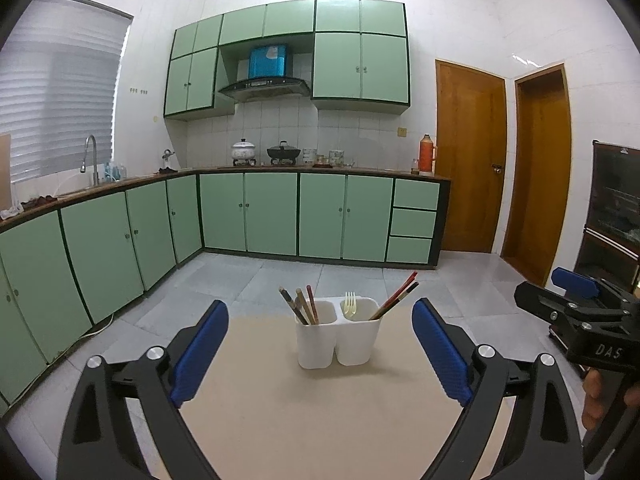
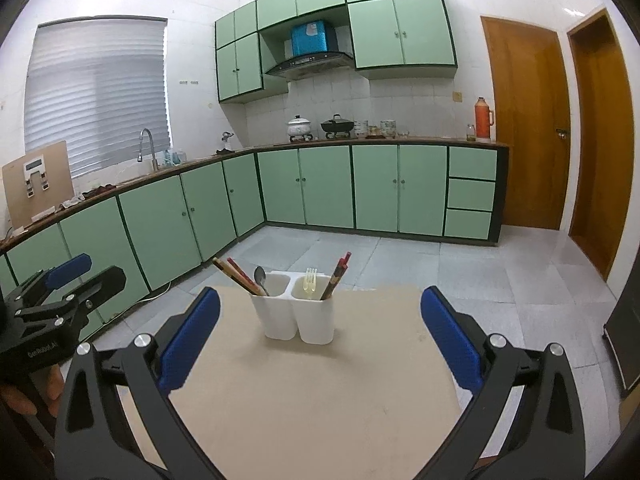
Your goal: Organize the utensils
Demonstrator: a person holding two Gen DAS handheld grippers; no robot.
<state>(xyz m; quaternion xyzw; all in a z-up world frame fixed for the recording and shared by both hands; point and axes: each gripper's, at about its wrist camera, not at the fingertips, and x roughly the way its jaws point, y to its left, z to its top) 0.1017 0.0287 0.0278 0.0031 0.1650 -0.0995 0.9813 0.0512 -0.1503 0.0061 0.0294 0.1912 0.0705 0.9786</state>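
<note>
Both my grippers, left gripper (image 1: 320,346) and right gripper (image 2: 320,338), spread wide, nothing held, hovering over beige table (image 2: 320,400); white two-cup holder (image 2: 294,314) upright ahead, centred between fingers, apart from them; chopsticks (image 2: 236,274) and spoon (image 2: 261,277) in left cup, fork (image 2: 310,279) and more chopsticks in right

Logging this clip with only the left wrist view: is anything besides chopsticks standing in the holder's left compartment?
Observer: Yes. The right wrist view shows a metal spoon in the left compartment of the white holder, next to the chopsticks.
Operator: Is the right gripper open? I only see it side-on.
Observer: Open. Its fingers are spread wide and grip nothing.
</note>
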